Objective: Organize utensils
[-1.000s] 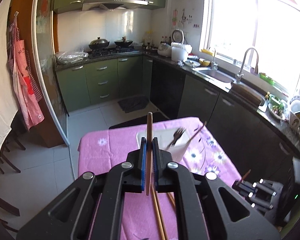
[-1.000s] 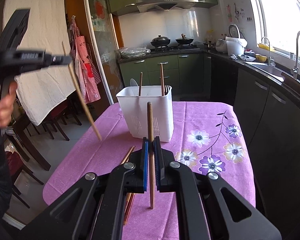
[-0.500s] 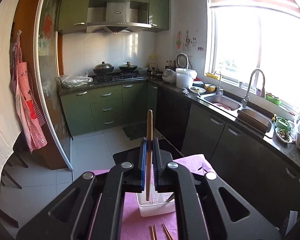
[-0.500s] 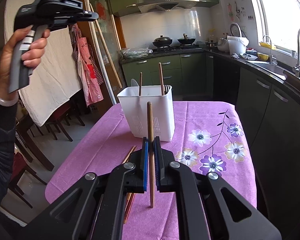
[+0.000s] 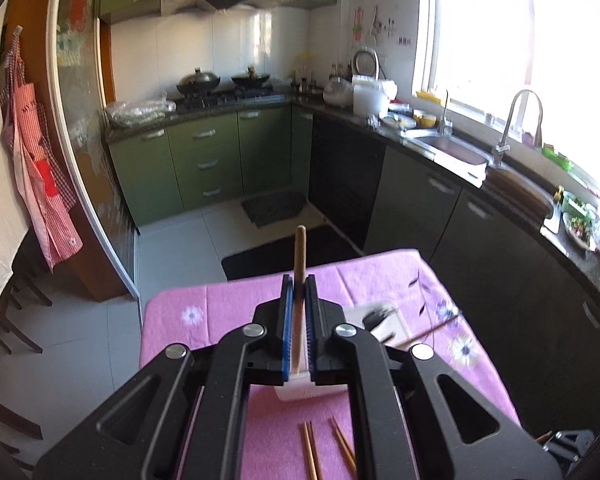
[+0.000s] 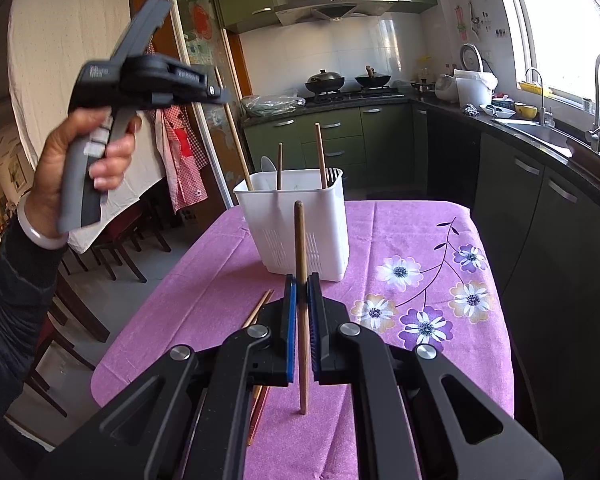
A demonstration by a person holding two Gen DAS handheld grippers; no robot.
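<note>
The white utensil holder (image 6: 296, 224) stands upright on the counter (image 6: 400, 240), which carries a purple cloth printed with flowers. Inside it are two wooden chopsticks (image 6: 320, 154) rising above the rim, a pale spoon (image 6: 269, 166) at the back left, and fork tines just showing at the back right corner.

The right gripper (image 6: 301, 296) has its fingers (image 6: 290, 320) pressed tight on a wooden chopstick (image 6: 300, 280), held near upright. Its lower tip is just above or on the cloth; which one cannot be told. This gripper sits in front of the holder, apart from it. To its left, loose chopsticks (image 6: 258, 312) lie flat on the cloth, partly hidden under the gripper body.

The left gripper (image 5: 298, 288) is likewise clamped on a second wooden chopstick (image 5: 299, 264), which stands between its blue pads. In the right wrist view that gripper (image 6: 216, 94) is raised above and to the left of the holder, gripped by a hand (image 6: 80, 160) with a pale bangle and a dark sleeve. The chopstick slants down from it, and its lower end is at the holder's left rim. In the left wrist view the holder (image 5: 376, 324) lies directly below the fingers, blurred, with more loose chopsticks (image 5: 328, 448) on the cloth nearer the camera.

Beyond the counter are green cabinets, a stove with two pans, and a sink under the window.
</note>
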